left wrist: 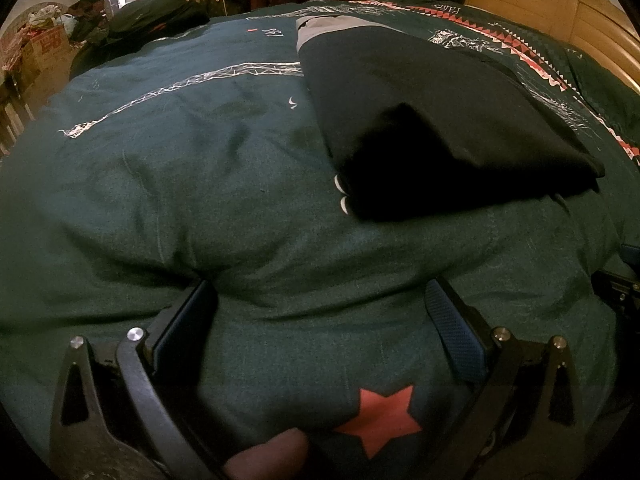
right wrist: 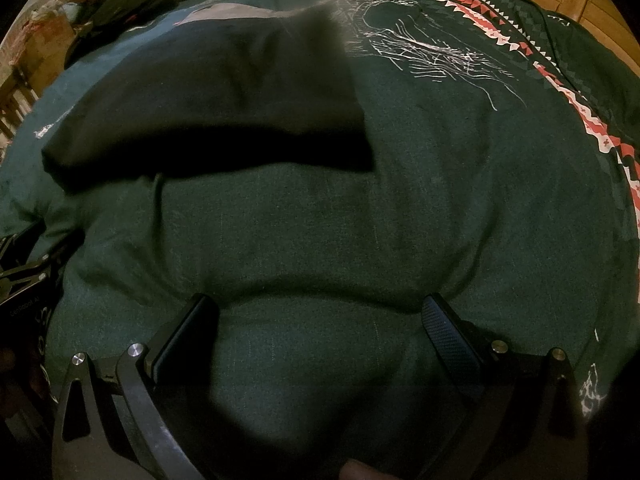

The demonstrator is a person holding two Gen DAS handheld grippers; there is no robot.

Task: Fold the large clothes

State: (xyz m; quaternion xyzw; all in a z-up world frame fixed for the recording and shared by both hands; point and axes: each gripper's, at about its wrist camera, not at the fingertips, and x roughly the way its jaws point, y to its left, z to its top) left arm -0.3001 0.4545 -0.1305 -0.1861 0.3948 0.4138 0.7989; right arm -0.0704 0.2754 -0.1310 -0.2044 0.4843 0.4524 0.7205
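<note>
Left wrist view: one left gripper (left wrist: 320, 292) with two fingers spread wide, both tips pressed against the dark green quilt (left wrist: 180, 184); nothing sits between the blue pads (left wrist: 452, 328).
Right wrist view: one right gripper (right wrist: 320, 308), its two fingers likewise spread wide with only quilt (right wrist: 440, 200) between them, tips touching the fabric.
Garments: one black garment (left wrist: 420, 120), folded into a long flat shape with a grey band at its far end; it lies on the quilt ahead of both grippers, apart from the fingertips.
Garment in right view: the same black garment (right wrist: 208, 112) lies ahead and to the left, its near edge a thick folded lip running across the quilt.
Garment edges: the near corner in the left wrist view casts a deep shadow, so its exact outline there is hard to read.
Quilt marks: one red star (left wrist: 380, 420) just below the left gripper's fingers; one red-and-white zigzag border (left wrist: 532, 56) along the far right side.
Quilt edges: a wooden bed frame (left wrist: 560, 12) borders the far right; bags and clutter (left wrist: 48, 40) stand past the left edge.
Open room: a broad bare stretch of quilt lies left of the garment, and another to its right up to the zigzag border (right wrist: 560, 76).
</note>
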